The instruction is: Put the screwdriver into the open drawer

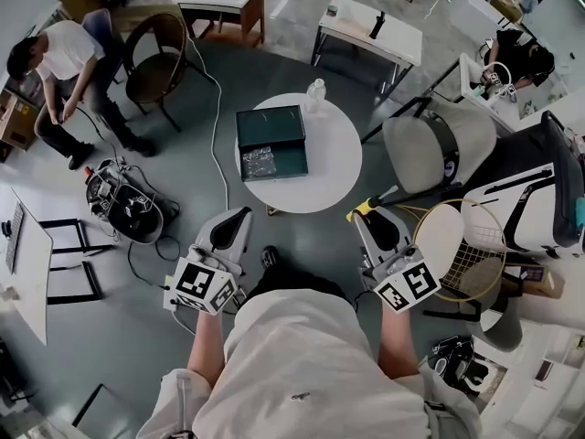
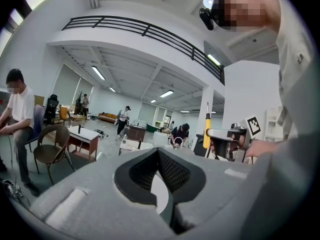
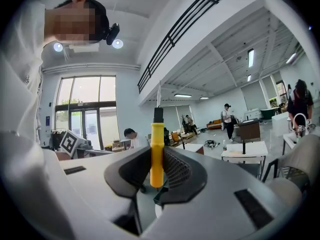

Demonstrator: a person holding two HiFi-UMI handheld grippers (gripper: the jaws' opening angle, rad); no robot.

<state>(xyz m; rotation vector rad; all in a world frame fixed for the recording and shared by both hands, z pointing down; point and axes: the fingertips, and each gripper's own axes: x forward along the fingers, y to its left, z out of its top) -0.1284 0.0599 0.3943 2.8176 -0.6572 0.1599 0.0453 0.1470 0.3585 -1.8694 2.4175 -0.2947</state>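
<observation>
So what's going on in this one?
A person stands over a round white table, a gripper in each hand. The right gripper has its fingers shut on a yellow-handled screwdriver, held upright. The left gripper is shut and holds nothing. On the table, a green box has its drawer pulled open. Both grippers are short of the table, so the screwdriver isn't in the drawer yet.

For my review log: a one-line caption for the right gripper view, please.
Right gripper clamps a yellow-handled screwdriver upright, shaft pointing up, in a large open hall.
</observation>
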